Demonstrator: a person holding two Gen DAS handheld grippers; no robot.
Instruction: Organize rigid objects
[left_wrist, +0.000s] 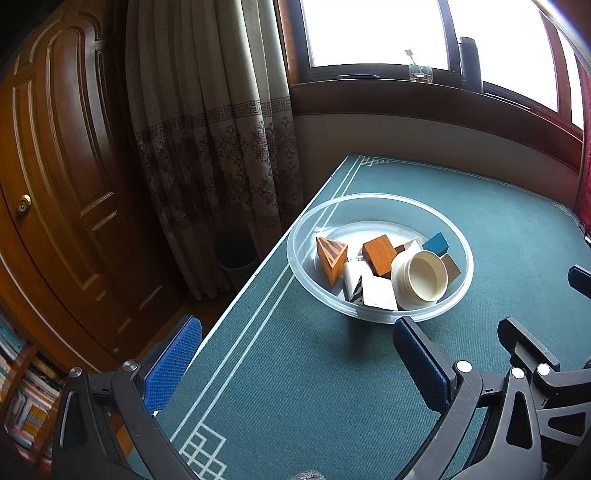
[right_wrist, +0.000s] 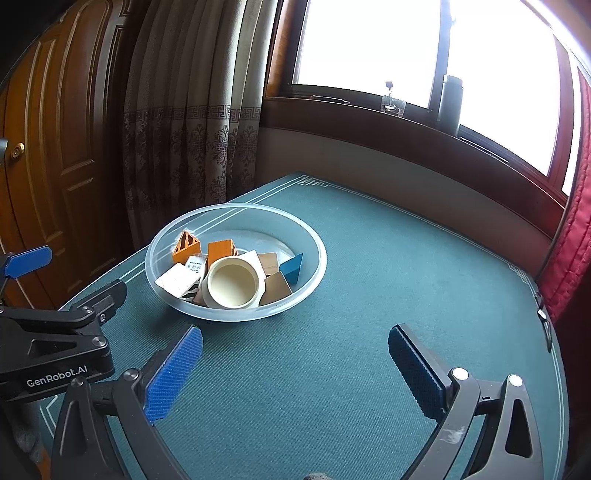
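Observation:
A clear plastic bowl (left_wrist: 380, 314) (right_wrist: 236, 314) sits on the green table near its left edge. In it lie an orange striped wedge (left_wrist: 330, 256) (right_wrist: 186, 243), an orange block (left_wrist: 378, 254) (right_wrist: 221, 251), a white block (left_wrist: 378, 293) (right_wrist: 176, 280), a cream round jar (left_wrist: 419, 280) (right_wrist: 232, 282), a blue block (left_wrist: 436, 243) (right_wrist: 292, 267) and a tan block (right_wrist: 275, 288). My left gripper (left_wrist: 297, 356) is open and empty, short of the bowl. My right gripper (right_wrist: 295, 363) is open and empty, in front of the bowl.
The green table mat (left_wrist: 314, 387) (right_wrist: 406, 288) has white border lines. A curtain (left_wrist: 207, 147) and wooden door (left_wrist: 55, 184) stand left. A window sill (right_wrist: 406, 122) with a dark bottle (right_wrist: 450, 103) runs behind. A red cloth (right_wrist: 569, 258) hangs right.

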